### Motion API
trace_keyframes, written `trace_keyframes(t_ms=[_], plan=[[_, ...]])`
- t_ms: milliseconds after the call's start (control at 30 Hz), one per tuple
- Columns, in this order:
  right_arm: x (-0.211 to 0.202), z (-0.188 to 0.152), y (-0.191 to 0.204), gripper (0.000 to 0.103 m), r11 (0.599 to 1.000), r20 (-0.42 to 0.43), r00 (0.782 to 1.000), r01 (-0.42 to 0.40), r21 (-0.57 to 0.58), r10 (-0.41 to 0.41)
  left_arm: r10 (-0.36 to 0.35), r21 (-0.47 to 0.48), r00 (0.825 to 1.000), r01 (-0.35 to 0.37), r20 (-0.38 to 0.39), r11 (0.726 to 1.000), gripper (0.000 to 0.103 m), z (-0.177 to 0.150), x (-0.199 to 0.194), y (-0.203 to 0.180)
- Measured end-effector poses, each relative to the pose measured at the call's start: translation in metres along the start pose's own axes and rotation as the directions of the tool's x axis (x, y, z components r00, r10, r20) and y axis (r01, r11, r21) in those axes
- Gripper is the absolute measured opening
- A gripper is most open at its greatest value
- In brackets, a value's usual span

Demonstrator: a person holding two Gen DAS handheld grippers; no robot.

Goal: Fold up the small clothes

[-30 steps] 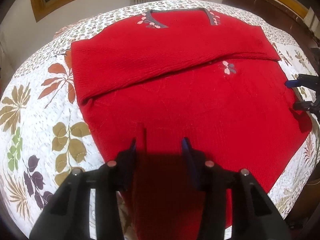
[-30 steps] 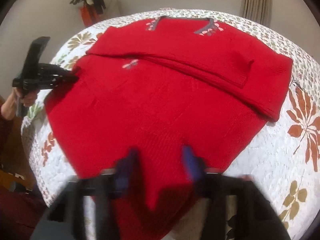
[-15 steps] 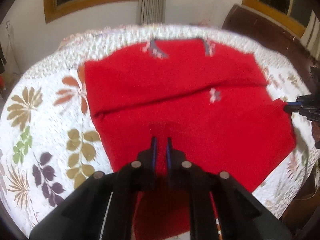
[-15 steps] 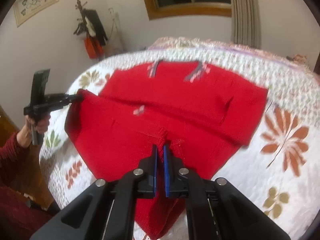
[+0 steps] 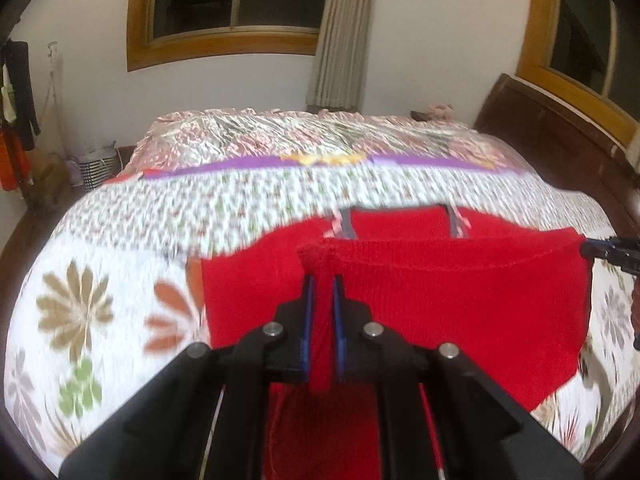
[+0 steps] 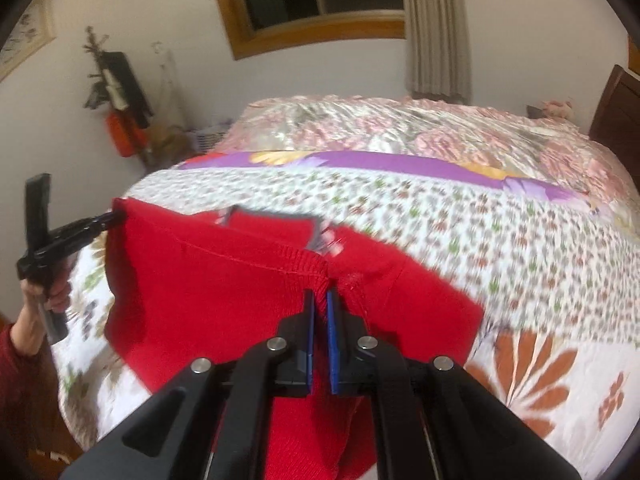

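A red knitted sweater (image 5: 460,304) lies on the bed, its lower hem raised and stretched between both grippers. My left gripper (image 5: 322,280) is shut on one end of the hem, and the right wrist view shows it at the far left (image 6: 110,218). My right gripper (image 6: 319,294) is shut on the other end and appears at the right edge of the left wrist view (image 5: 592,249). The lifted hem hangs just short of the grey neckline trim (image 5: 348,228), hiding the sweater's (image 6: 208,288) folded sleeves and chest.
A white floral quilt (image 5: 100,312) covers the bed, with a pink ruffled cover (image 5: 320,128) at its far end. A dark wooden headboard (image 5: 560,136) runs along the right. A basket (image 5: 96,168) and hanging clothes (image 6: 120,92) stand by the left wall. A hand (image 6: 52,292) holds the left gripper.
Both grippers went from open over the hem to shut on it. They have lifted the hem off the bed and carried it forward towards the neckline.
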State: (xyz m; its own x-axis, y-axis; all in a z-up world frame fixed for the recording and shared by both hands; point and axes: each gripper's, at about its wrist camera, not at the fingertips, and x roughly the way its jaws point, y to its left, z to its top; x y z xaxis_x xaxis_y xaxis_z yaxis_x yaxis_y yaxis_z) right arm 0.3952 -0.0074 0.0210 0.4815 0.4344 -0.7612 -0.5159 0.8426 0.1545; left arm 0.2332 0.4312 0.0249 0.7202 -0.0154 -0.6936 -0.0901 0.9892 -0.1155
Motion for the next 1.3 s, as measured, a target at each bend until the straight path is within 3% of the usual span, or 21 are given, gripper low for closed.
trace_keyframes(t_ms=[100,200,333,467,600,667,733,800,833,1000,1100,1200,1267,1300], plan=[[0.037,0.02,-0.011,0.006,0.998,-0.041,0.998,0.041,0.044,-0.039,0.02,-0.025,1.0,-0.02,-0.008,0.999,0.008,0.029,0.028,0.003],[0.079,0.027,-0.024,0.006,0.994,-0.1,0.994,0.06,0.089,-0.051,0.061,-0.026,0.996,-0.063,-0.062,0.998,0.008,0.052,0.082,0.002],[0.118,0.021,-0.031,0.006,0.99,-0.164,0.983,0.094,0.104,-0.076,0.098,-0.019,0.985,-0.102,-0.139,0.995,0.008,0.046,0.131,0.004],[0.133,0.006,-0.039,0.006,0.987,-0.176,0.983,0.083,0.137,-0.058,0.121,-0.019,0.968,-0.128,-0.218,0.992,0.009,0.025,0.168,0.013],[0.133,0.002,-0.053,0.006,0.975,-0.163,0.987,0.033,0.221,0.004,0.13,-0.008,0.965,-0.135,-0.228,0.991,0.013,0.017,0.18,0.015],[0.127,0.003,-0.058,0.011,0.968,-0.159,0.987,0.011,0.252,0.03,0.133,-0.011,0.963,-0.14,-0.235,0.99,0.017,0.016,0.181,0.016],[0.111,0.001,-0.061,0.027,0.959,-0.146,0.988,-0.005,0.285,0.049,0.131,-0.031,0.96,-0.143,-0.248,0.989,0.024,0.018,0.179,0.02],[0.092,-0.005,-0.061,0.035,0.957,-0.13,0.99,-0.02,0.289,0.06,0.107,-0.075,0.958,-0.131,-0.266,0.989,0.045,0.019,0.171,0.028],[0.081,-0.013,-0.059,0.036,0.961,-0.133,0.989,-0.028,0.277,0.067,0.102,-0.092,0.957,-0.131,-0.271,0.987,0.049,0.017,0.165,0.032],[0.04,-0.078,-0.041,0.037,0.979,-0.192,0.977,-0.054,0.194,0.092,0.098,-0.089,0.955,-0.128,-0.281,0.988,0.051,-0.013,0.111,0.037],[0.021,-0.127,-0.036,0.037,0.971,-0.222,0.964,-0.1,0.215,0.149,0.095,-0.057,0.96,-0.114,-0.264,0.992,0.051,-0.045,0.076,0.034],[0.017,-0.155,-0.033,0.037,0.957,-0.247,0.947,-0.141,0.254,0.205,0.075,-0.039,0.962,-0.088,-0.261,0.995,0.051,-0.075,0.048,0.027],[0.02,-0.164,-0.025,0.033,0.959,-0.255,0.945,-0.141,0.244,0.204,0.073,-0.024,0.962,-0.083,-0.264,0.996,0.052,-0.089,0.038,0.023],[0.02,-0.167,-0.022,0.023,0.963,-0.255,0.947,-0.136,0.234,0.196,0.077,-0.016,0.959,-0.084,-0.273,0.996,0.053,-0.097,0.035,0.021]])
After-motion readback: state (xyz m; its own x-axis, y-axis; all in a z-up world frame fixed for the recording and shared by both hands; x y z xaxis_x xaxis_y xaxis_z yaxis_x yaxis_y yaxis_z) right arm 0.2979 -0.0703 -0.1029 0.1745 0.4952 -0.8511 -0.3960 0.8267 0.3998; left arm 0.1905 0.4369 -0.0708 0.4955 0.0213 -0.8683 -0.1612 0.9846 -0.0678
